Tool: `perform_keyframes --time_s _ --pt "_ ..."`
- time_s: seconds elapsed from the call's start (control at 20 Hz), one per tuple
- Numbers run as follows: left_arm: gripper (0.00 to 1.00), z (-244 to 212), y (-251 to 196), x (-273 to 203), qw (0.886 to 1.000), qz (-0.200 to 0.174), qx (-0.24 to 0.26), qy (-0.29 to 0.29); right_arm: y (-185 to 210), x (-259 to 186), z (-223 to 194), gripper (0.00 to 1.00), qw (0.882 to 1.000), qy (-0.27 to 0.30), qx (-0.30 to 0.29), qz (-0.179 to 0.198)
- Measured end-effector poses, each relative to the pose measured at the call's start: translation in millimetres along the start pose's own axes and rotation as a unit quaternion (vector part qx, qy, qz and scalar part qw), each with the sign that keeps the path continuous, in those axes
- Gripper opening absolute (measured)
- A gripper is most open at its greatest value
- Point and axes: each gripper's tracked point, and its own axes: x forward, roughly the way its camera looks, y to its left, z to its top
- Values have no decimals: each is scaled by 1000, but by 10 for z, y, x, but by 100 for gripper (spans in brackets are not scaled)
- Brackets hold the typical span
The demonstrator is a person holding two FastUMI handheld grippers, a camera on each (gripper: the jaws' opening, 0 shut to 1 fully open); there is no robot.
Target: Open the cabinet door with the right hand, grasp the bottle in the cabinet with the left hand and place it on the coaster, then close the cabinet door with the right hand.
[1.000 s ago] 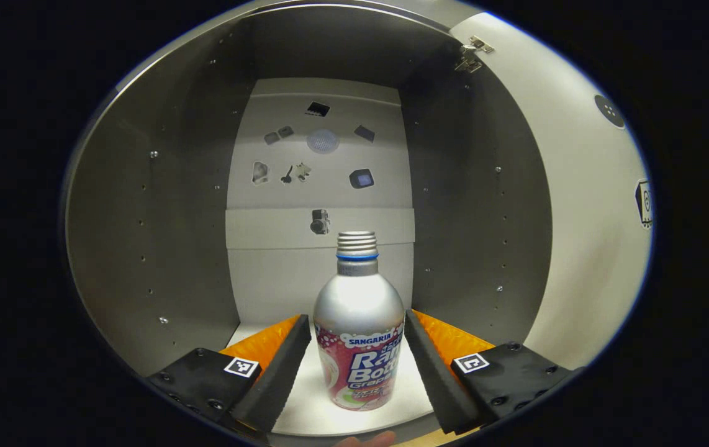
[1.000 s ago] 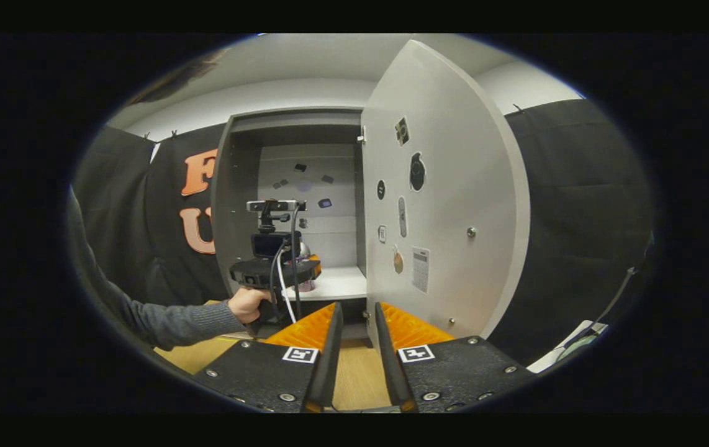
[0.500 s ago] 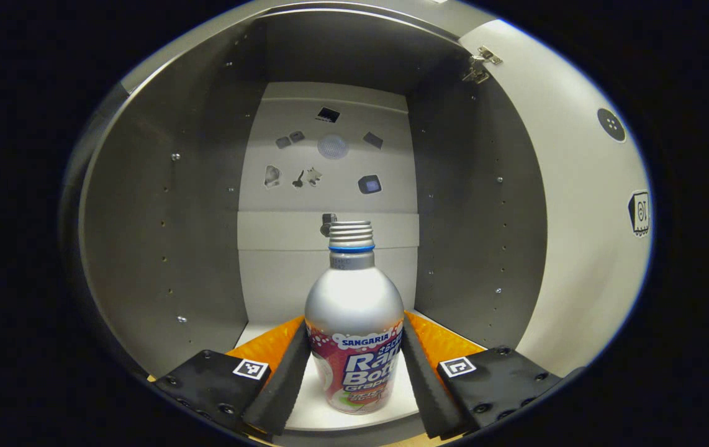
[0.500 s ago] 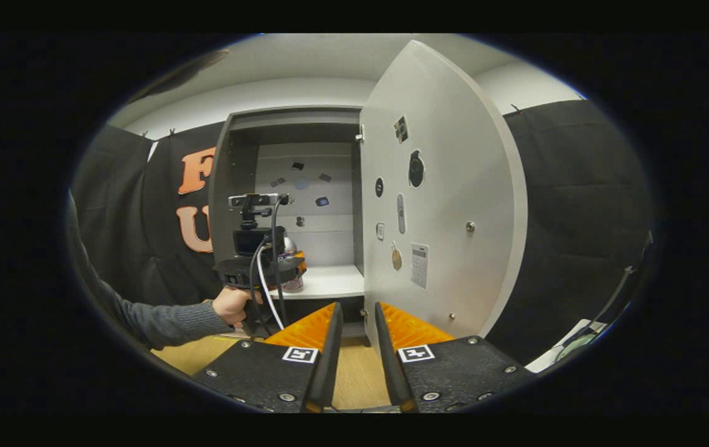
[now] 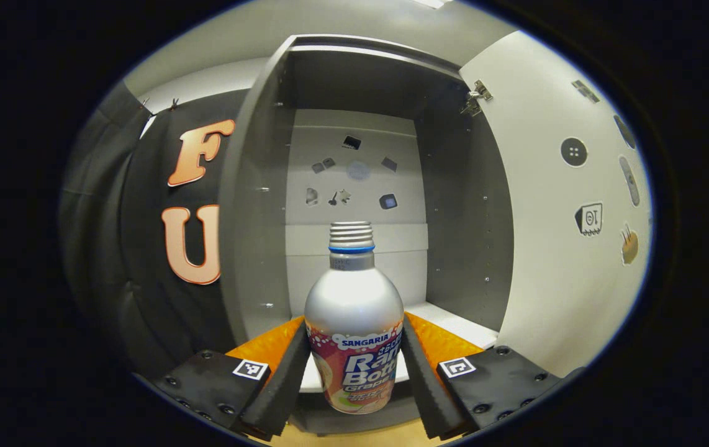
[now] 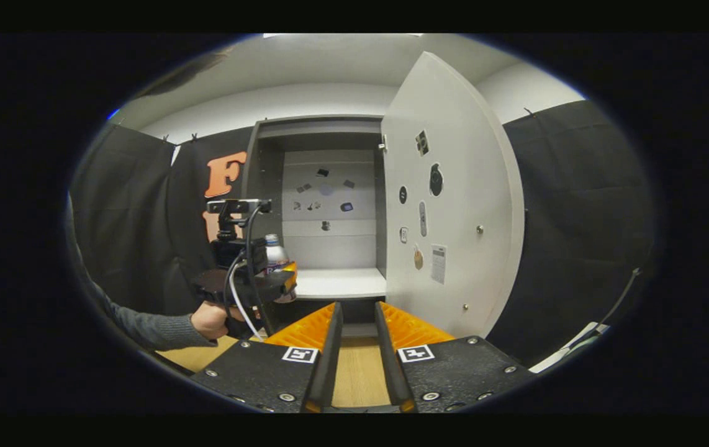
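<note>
A silver bottle (image 5: 354, 304) with a pink label and a blue neck ring stands upright between the fingers of my left gripper (image 5: 354, 329), which is shut on its body. It hangs in front of the open cabinet, off the white shelf (image 5: 454, 323). In the right gripper view the bottle (image 6: 275, 251) and the left gripper (image 6: 261, 282) are left of the cabinet opening, held by a hand (image 6: 208, 320). My right gripper (image 6: 357, 307) sits low before the cabinet, its fingers a narrow gap apart with nothing between them. The cabinet door (image 6: 454, 186) stands wide open to the right.
The cabinet's grey side walls (image 5: 255, 217) and white back panel (image 6: 329, 205) carry small stickers. A wooden table top (image 6: 361, 372) lies under the right gripper. Black cloth (image 6: 578, 217) hangs on both sides of the cabinet.
The left gripper closed on the bottle, lifted it off the shelf and drew it back out of the cabinet, leftwards. The right gripper backed off slightly.
</note>
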Motion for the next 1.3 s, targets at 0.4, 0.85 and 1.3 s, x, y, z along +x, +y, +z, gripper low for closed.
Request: perform_keyframes --time_s 0.4,0.85,1.3 --pt "84 -783 392 -1033 998 39 25 32 148 -280 -291 33 999 28 6 36" --pt "84 -2217 812 -1646 989 86 28 120 324 -276 -936 33 992 109 0 71" --pt "86 -3044 880 -1871 982 93 26 164 345 -185 -1410 29 982 173 -2 80"
